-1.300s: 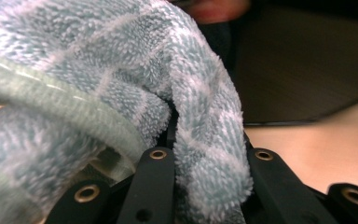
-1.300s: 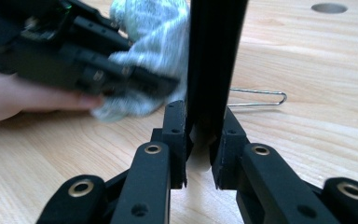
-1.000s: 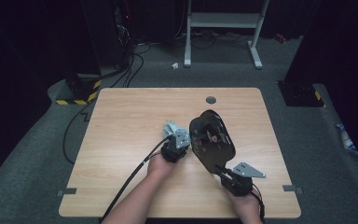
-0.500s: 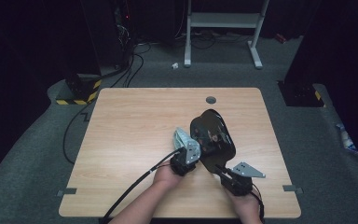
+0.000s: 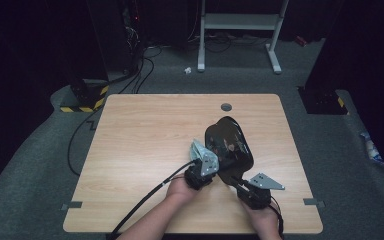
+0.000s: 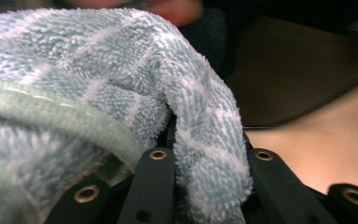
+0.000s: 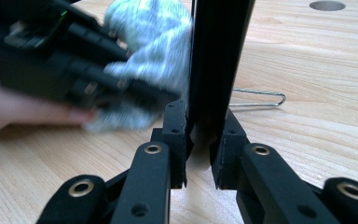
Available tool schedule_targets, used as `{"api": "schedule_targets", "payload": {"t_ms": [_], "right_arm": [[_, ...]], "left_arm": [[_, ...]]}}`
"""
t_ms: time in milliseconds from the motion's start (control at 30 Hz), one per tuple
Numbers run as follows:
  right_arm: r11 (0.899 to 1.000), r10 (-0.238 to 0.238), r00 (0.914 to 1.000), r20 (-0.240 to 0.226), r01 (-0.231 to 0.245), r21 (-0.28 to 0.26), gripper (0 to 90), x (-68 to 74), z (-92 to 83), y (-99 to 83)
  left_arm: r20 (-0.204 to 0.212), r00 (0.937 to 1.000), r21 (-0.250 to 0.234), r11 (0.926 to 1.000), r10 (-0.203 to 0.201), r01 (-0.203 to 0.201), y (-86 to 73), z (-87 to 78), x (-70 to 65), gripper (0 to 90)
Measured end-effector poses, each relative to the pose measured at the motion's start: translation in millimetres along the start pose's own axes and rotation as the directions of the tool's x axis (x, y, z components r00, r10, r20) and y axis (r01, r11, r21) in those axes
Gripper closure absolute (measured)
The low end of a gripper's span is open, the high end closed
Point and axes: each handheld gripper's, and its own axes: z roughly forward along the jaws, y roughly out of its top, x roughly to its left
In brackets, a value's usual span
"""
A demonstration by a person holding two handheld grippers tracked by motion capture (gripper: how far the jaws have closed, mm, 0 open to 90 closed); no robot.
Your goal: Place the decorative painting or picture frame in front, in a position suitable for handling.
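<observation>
A glossy black oval panel (image 5: 230, 142) stands on edge near the middle of the wooden table (image 5: 145, 130), tilted back. My right gripper (image 5: 233, 176) is shut on its lower edge; in the right gripper view the two pads (image 7: 176, 135) clamp the thin black panel (image 7: 219, 56). A thin wire loop (image 7: 261, 100) lies on the table behind it. My left gripper (image 5: 201, 152) is shut on a light blue and white terry cloth (image 5: 196, 147) and presses it against the panel's left face. The cloth (image 6: 98, 93) bulges over the left gripper (image 6: 209, 158). From the right gripper view the cloth (image 7: 154, 46) touches the panel.
A round hole (image 5: 226, 106) sits near the table's far edge. A black cable (image 5: 150, 200) trails from the left gripper toward the near edge. Beyond the table, a white metal frame (image 5: 240, 22) and a black-and-yellow striped block (image 5: 82, 102) stand on the grey carpet.
My left gripper has carried the cloth to the right and a little toward me, up against the black panel. The right gripper and the panel have stayed in place.
</observation>
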Motion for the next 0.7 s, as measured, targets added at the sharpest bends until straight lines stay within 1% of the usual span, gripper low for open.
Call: {"api": "schedule_targets", "payload": {"t_ms": [67,100,133,167,200,233,267,333,367,400,433,467,500,533,633,700], "right_arm": [[1.0,0.001,1.0,-0.001,-0.001,0.0,78.2,-0.4,0.0,-0.1],[1.0,-0.002,1.0,-0.001,0.002,-0.001,78.2,-0.1,0.0,-0.1],[1.0,-0.002,1.0,-0.001,0.002,-0.001,78.2,-0.1,0.0,-0.1],[1.0,-0.004,1.0,0.0,0.004,-0.002,78.1,0.0,0.1,-0.1],[1.0,0.0,1.0,-0.001,0.0,0.0,78.1,-0.2,-0.1,-0.1],[1.0,0.0,1.0,-0.001,0.0,0.0,78.1,-0.2,-0.1,-0.1],[1.0,0.006,1.0,-0.002,-0.006,0.0,78.1,-1.3,-0.2,-0.2],[1.0,0.005,1.0,-0.002,-0.005,-0.001,78.0,-1.9,-0.2,-0.2],[1.0,0.005,1.0,-0.001,-0.005,0.0,78.0,-1.2,-0.3,-0.2],[1.0,0.005,1.0,-0.001,-0.005,0.0,78.0,-1.2,-0.3,-0.2],[1.0,0.001,1.0,0.002,-0.001,0.001,77.9,-0.3,-0.3,-0.1],[1.0,0.001,1.0,0.002,-0.001,0.001,77.9,-0.3,-0.3,-0.1],[1.0,0.0,1.0,0.003,0.0,0.0,77.9,-0.4,-0.2,0.0],[1.0,0.002,1.0,0.003,-0.002,0.001,77.9,-0.6,-0.2,0.0],[1.0,0.002,1.0,0.005,-0.002,0.0,77.9,-0.5,-0.3,-0.1],[1.0,0.003,1.0,0.003,-0.003,0.001,77.9,-0.8,-0.3,-0.1]], "left_arm": [[-0.046,0.9981,0.016,0.999,-0.041,0.042,1.5,3.0,15.3,78.6],[-0.067,0.9956,0.019,0.9975,-0.066,0.068,3.7,3.7,24.8,78.6],[-0.067,0.9956,0.019,0.9975,-0.066,0.068,3.7,3.7,24.8,78.6],[-0.089,0.9937,0.007,0.9976,-0.069,0.069,7.8,2.6,30.4,78.6],[-0.094,0.993,0.002,0.9974,-0.071,0.072,9.3,1.9,31.3,78.6],[-0.094,0.993,0.002,0.9974,-0.071,0.072,9.3,1.9,31.3,78.5],[-0.099,0.9926,-0.007,0.9975,-0.07,0.07,14.5,-0.5,32.3,78.6],[-0.099,0.993,-0.009,0.9979,-0.064,0.064,17.0,-2.2,31.4,78.6],[-0.092,0.9946,-0.017,0.9987,-0.049,0.047,21.2,-5.6,27.8,78.6],[-0.092,0.9946,-0.017,0.9987,-0.049,0.047,21.2,-5.6,27.8,78.6],[-0.073,0.9969,-0.043,0.9987,-0.028,0.025,25.6,-11.6,19.1,78.6],[-0.073,0.9969,-0.043,0.9987,-0.028,0.025,25.6,-11.6,19.1,78.6],[-0.043,0.9991,-0.064,0.9979,-0.006,0.003,27.9,-16.2,10.5,78.6],[-0.025,0.9995,-0.078,0.9968,0.017,-0.019,29.6,-19.4,3.7,78.6],[0.002,0.9988,-0.111,0.9926,0.049,-0.048,34.6,-26.8,-8.1,78.6],[0.012,0.9966,-0.129,0.9884,0.082,-0.08,39.6,-32.6,-15.3,78.6]]}}
